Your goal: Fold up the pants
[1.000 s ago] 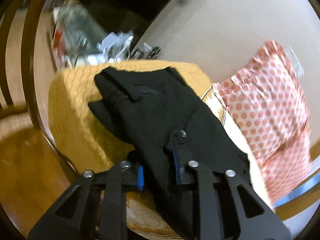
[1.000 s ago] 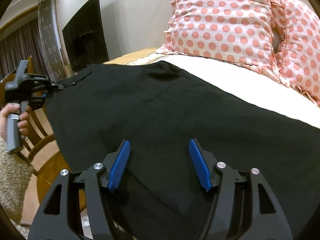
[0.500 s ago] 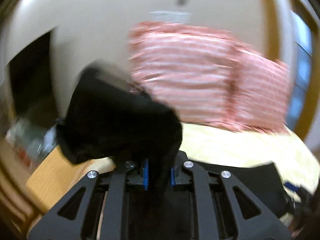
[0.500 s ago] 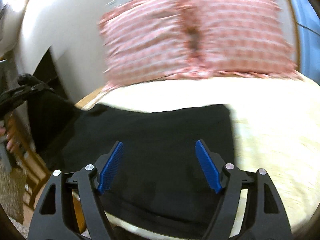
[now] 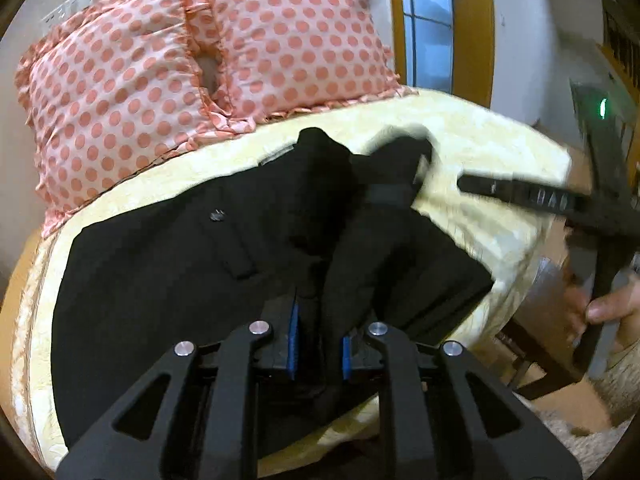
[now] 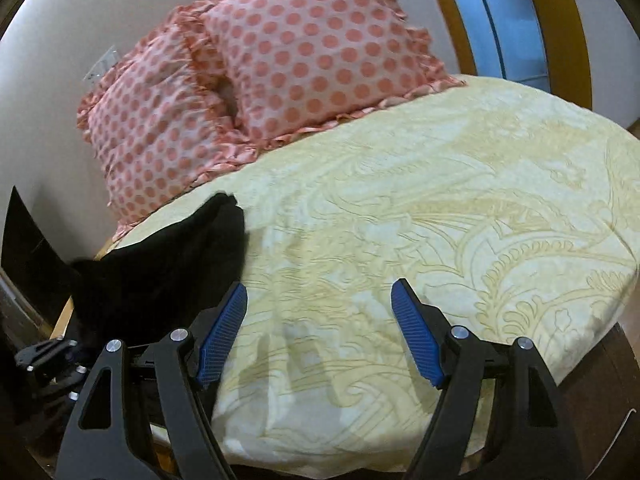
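Note:
The black pants (image 5: pixel 168 264) lie on the yellow patterned bedspread (image 5: pixel 492 152), partly folded over on themselves. My left gripper (image 5: pixel 318 338) is shut on a bunched fold of the pants and holds it above the lower layer. In the right wrist view the pants (image 6: pixel 168 264) are a dark heap at the left edge of the bed. My right gripper (image 6: pixel 320 332) is open and empty over bare bedspread (image 6: pixel 440 200), to the right of the pants. It also shows blurred in the left wrist view (image 5: pixel 520 196), held by a hand.
Two pink polka-dot pillows (image 5: pixel 200 60) lean against the wall at the head of the bed, also in the right wrist view (image 6: pixel 260 80). A window (image 6: pixel 504 20) stands behind the bed. A dark wooden chair (image 5: pixel 560 344) stands at the bed's right side.
My left gripper has carried the pants end over onto the rest of the pants on the bed. My right gripper has swung right, off the pants, and stays open.

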`<state>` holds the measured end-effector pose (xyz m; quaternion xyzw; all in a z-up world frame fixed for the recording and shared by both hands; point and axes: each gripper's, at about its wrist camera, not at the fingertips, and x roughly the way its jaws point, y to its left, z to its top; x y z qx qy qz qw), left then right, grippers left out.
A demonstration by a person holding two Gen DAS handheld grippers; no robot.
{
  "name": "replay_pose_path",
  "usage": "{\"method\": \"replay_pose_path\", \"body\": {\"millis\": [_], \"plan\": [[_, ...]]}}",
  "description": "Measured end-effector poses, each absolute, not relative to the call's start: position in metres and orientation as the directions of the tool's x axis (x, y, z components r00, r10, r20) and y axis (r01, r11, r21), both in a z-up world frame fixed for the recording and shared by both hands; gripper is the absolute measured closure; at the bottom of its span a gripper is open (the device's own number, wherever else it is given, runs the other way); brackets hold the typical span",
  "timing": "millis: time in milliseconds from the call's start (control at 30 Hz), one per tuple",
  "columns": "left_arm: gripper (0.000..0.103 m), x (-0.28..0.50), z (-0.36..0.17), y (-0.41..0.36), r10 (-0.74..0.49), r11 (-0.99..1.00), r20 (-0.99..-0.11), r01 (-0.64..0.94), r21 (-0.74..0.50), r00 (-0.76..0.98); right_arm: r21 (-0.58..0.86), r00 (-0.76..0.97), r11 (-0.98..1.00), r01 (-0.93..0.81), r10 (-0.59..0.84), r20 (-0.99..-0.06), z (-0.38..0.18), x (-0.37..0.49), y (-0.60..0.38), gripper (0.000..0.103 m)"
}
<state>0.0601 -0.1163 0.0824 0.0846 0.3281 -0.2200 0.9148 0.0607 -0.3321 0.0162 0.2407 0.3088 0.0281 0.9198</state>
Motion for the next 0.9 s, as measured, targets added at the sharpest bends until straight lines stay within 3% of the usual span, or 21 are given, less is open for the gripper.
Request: {"method": "replay_pose_path", "body": {"millis": [67,233,400,500,600,667,700,767,800,833,900], "plan": [[0.089,0.068,0.093,-0.106,-0.363,0.898,-0.633,0.438,-0.041,0.684,0.465,0.810,0.881,0.090,0.207,-0.548,0.017,0.060,-0.330,0.027],[0.088,0.037,0.129,-0.116,-0.394,0.892,-0.481,0.452,0.006,0.784,0.433,0.818,0.898,0.074,0.194,-0.542,0.020,0.058,-0.322,0.027],[0.088,0.037,0.075,-0.140,-0.385,0.861,-0.621,0.509,0.026,0.683,0.440,0.811,0.892,0.102,0.182,-0.557,0.016,0.059,-0.326,0.027],[0.087,0.019,0.067,-0.151,-0.332,0.849,-0.586,0.505,0.156,0.739,0.440,0.822,0.892,0.100,0.175,-0.542,0.025,0.059,-0.328,0.027],[0.084,0.025,0.072,-0.139,-0.384,0.845,-0.599,0.529,0.080,0.703,0.458,0.838,0.887,0.067,0.199,-0.508,0.039,0.062,-0.326,0.027],[0.077,0.030,0.081,-0.122,-0.439,0.836,-0.599,0.549,0.002,0.670,0.476,0.836,0.880,0.003,0.259,-0.484,0.053,0.069,-0.319,0.027],[0.068,0.029,0.085,-0.116,-0.457,0.833,-0.590,0.552,-0.022,0.665,0.484,0.829,0.875,-0.028,0.290,-0.477,0.058,0.073,-0.315,0.027],[0.041,0.019,0.095,-0.099,-0.469,0.843,-0.554,0.536,-0.048,0.688,0.503,0.794,0.859,-0.098,0.372,-0.480,0.066,0.086,-0.302,0.027],[0.022,0.016,0.103,-0.084,-0.447,0.867,-0.515,0.496,-0.049,0.731,0.507,0.777,0.855,-0.113,0.394,-0.491,0.067,0.093,-0.297,0.027],[0.014,0.013,0.108,-0.072,-0.411,0.893,-0.482,0.449,-0.039,0.774,0.508,0.756,0.852,-0.125,0.413,-0.507,0.067,0.100,-0.291,0.027],[0.012,0.012,0.112,-0.052,-0.336,0.932,-0.465,0.362,-0.035,0.819,0.501,0.706,0.855,-0.132,0.436,-0.559,0.063,0.120,-0.278,0.027]]}}
